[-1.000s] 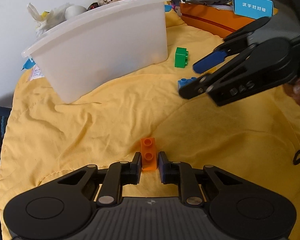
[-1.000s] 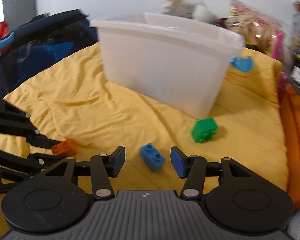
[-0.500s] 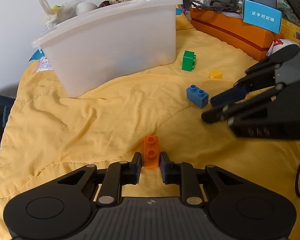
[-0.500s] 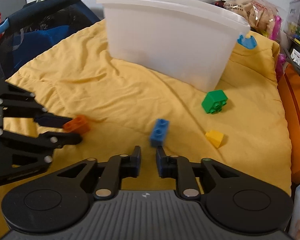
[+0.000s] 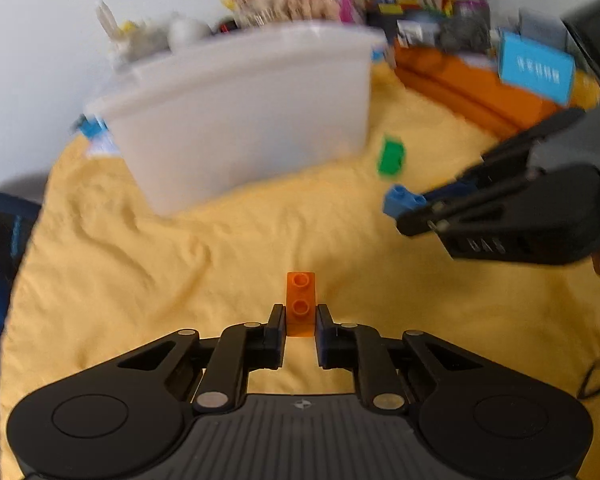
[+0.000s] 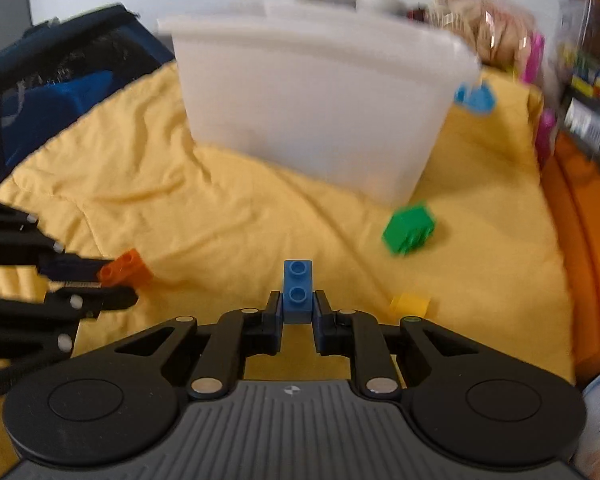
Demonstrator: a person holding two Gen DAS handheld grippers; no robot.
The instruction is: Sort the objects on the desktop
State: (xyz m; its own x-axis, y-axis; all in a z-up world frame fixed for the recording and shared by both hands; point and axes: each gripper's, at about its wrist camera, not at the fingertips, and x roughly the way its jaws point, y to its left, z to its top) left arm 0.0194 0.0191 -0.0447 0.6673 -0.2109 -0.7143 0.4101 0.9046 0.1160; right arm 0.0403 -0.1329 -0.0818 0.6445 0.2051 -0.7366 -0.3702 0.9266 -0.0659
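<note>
Bricks are what this sorting job turns on, and each view shows one already gripped. From the left wrist camera, the orange brick point(image 5: 300, 305) sits studs-up between the fingers point(image 5: 277, 326) of the left gripper point(image 5: 300, 322), which are clamped on its near end so most of its length sticks out forward, probably so it can drop cleanly once let go. Ahead stands the white bin point(image 5: 244, 120) on the yellow cloth point(image 5: 140, 280) covering the counter, the likely place for the pieces. The right gripper point(image 5: 416, 210) shows at the right edge, clamped on the blue brick point(image 5: 402, 200), with the green brick point(image 5: 391, 158) loose on the cloth near the bin's corner.

From the right wrist camera, the blue brick point(image 6: 298, 292) is pinched the same way, studs up, the right gripper's point(image 6: 298, 312) fingers point(image 6: 274, 316) closed on its near end. The left gripper point(image 6: 112, 284) comes in from the left holding the orange brick point(image 6: 124, 268). The green brick point(image 6: 408, 230) lies by the bin point(image 6: 320, 100), and a small yellow brick point(image 6: 410, 304) lies just right of the fingers; both seem left for a later pass.
</note>
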